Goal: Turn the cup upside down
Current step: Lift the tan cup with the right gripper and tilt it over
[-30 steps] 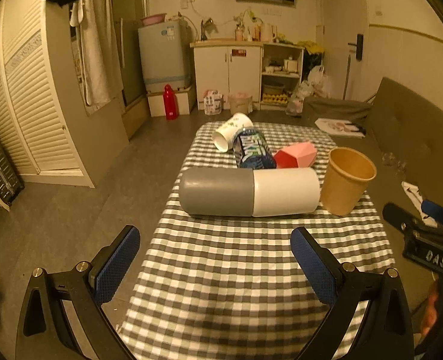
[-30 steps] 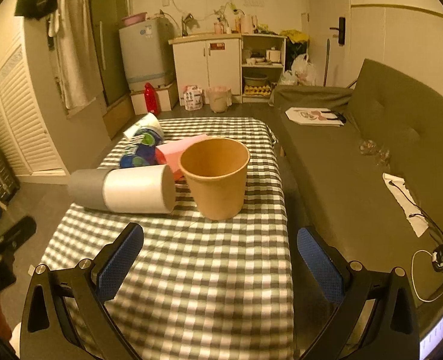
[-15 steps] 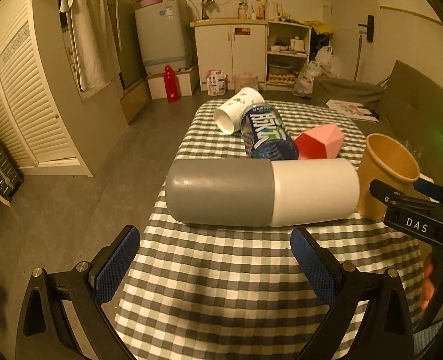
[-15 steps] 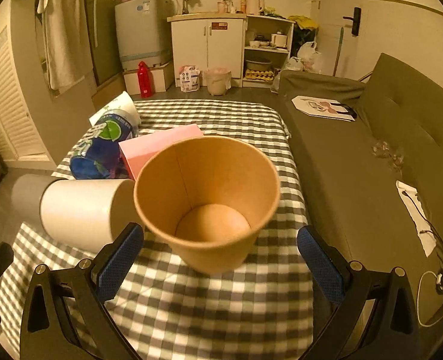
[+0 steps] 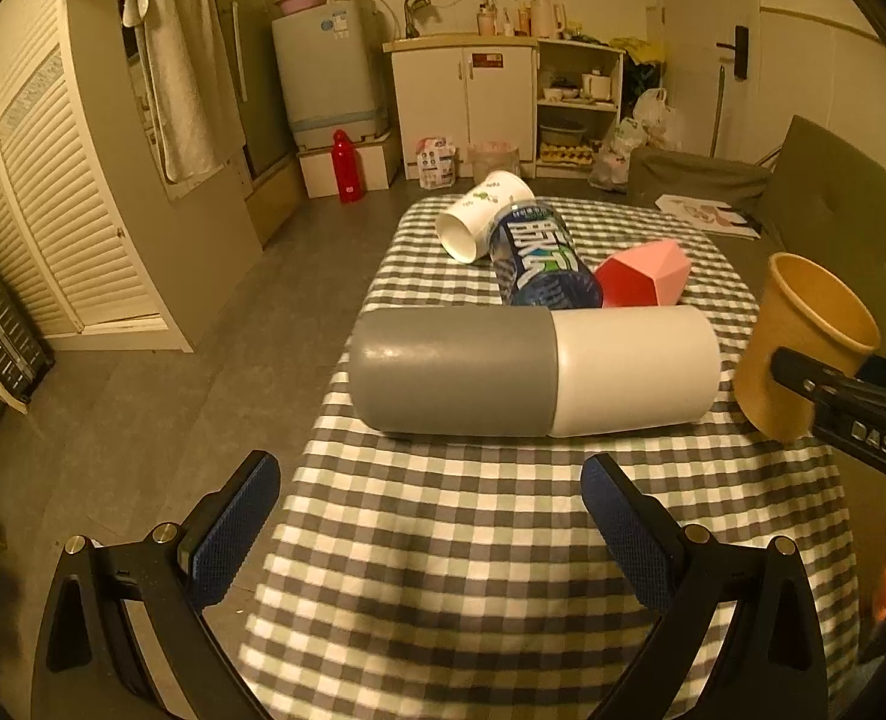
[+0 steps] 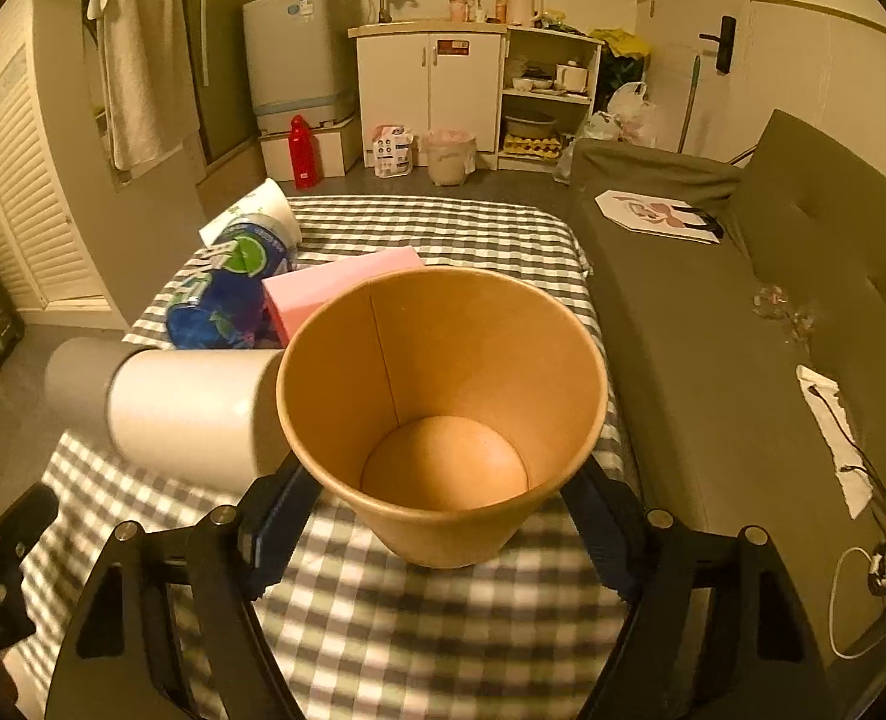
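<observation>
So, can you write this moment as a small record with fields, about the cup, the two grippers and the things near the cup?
cup: brown paper cup, upright, mouth up, empty, on checked tablecloth
right gripper: jaws either side of the cup's lower wall; contact cannot be told
left gripper: open, holds nothing, above the cloth
beside cup: grey-and-white cylinder lying on its side, left of cup
behind: blue bottle, pink box, white cup, all lying down

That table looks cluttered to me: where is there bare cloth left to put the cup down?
The near checked cloth, in front of the grey-and-white cylinder, is bare. Behind it, the blue bottle, white cup and pink box crowd together. The brown cup stands right of the cylinder.
</observation>
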Demonstrator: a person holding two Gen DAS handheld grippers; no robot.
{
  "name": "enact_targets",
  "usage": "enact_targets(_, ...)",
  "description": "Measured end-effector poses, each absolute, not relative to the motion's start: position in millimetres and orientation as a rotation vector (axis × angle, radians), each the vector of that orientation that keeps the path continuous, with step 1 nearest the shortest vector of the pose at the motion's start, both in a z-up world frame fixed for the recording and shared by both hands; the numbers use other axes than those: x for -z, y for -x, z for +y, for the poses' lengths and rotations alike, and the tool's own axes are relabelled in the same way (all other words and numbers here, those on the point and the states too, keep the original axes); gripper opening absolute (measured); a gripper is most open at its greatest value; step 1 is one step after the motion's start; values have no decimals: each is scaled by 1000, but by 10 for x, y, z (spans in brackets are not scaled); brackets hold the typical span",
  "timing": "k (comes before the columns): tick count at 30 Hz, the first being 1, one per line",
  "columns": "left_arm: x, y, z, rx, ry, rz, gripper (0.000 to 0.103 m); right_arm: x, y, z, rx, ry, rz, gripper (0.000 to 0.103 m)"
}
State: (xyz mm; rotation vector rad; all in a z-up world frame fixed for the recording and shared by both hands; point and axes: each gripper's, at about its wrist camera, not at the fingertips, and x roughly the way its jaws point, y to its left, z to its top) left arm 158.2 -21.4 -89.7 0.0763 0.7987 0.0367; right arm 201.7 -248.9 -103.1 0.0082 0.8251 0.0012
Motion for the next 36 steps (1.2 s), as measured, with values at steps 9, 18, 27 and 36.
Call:
enact_targets(9,600,-1121,-23,-31,-37,734,103,646,-1142,-2288,-69,-71,903,79)
enact_targets(18,666,-717,311,-60,-7,735,103,794,-478,-1708,-180,-115,1067,79)
enact_targets(27,709,-580,418,-70,-16,730,103,1079,-843,-1563,-140,-134,1119,79)
enact_targets(36,761,-602,375,-64,-39,748,103,1117,-1343,-1625,-110,-159,1136,79)
